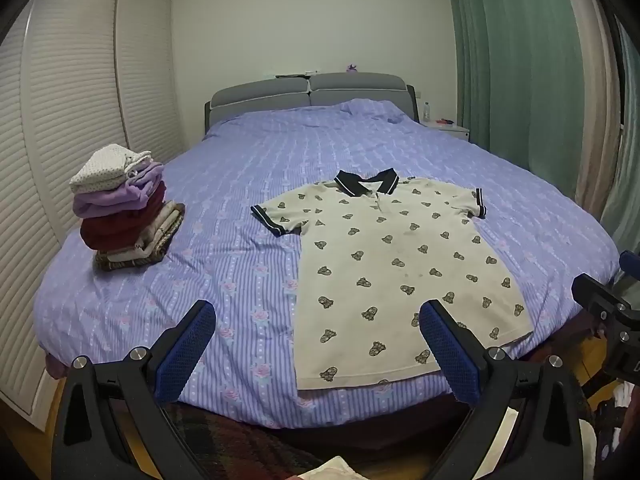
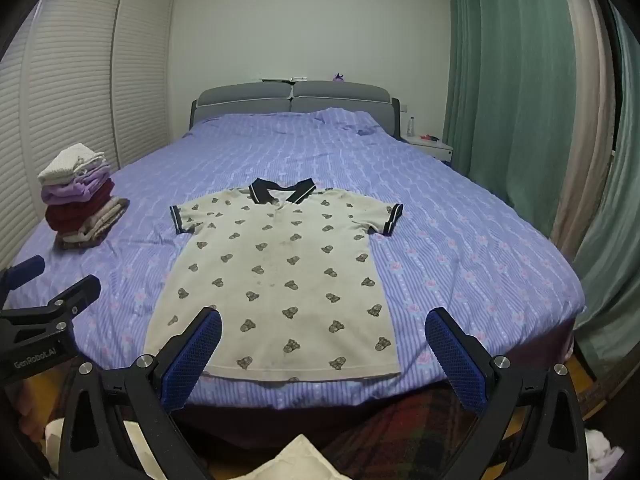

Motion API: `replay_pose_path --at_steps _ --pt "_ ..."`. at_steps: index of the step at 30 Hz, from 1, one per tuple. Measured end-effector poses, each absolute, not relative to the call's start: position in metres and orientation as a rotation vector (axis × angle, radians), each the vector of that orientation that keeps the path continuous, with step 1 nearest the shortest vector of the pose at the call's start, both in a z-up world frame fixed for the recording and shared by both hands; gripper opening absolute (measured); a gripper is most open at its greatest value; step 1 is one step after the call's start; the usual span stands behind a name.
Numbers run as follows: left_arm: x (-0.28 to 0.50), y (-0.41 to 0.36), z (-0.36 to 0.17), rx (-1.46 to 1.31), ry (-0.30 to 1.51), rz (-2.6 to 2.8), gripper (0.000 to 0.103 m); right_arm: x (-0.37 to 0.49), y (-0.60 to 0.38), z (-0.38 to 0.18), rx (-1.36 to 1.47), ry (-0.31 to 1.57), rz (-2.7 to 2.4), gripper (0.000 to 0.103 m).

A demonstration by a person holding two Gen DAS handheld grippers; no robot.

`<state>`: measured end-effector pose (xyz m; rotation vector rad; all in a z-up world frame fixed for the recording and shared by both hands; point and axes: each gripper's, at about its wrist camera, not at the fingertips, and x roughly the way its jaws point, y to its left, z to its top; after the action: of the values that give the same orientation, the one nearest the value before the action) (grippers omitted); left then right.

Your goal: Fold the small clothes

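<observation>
Reading "GenRobot.AI" on the left gripper body in the right wrist view. Both the left gripper and the right gripper hang spread wide, gripping nothing, off the bed's near edge. Shirt lies flat, face up, on the bed; folded stack at left.

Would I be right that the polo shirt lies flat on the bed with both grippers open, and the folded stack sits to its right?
Not quite: the folded stack sits left of the polo shirt, as the left wrist view shows. The rest holds.
</observation>
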<state>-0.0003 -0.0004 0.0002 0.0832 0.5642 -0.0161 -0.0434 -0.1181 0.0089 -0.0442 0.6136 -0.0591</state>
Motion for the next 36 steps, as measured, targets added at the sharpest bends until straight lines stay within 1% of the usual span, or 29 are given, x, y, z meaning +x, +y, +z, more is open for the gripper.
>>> replay_pose_path --at_steps 36 --pt "-0.0071 -0.0026 0.0067 0.091 0.535 -0.062 0.103 -0.045 -0.1185 0.0089 -0.052 0.619 -0.059 0.102"
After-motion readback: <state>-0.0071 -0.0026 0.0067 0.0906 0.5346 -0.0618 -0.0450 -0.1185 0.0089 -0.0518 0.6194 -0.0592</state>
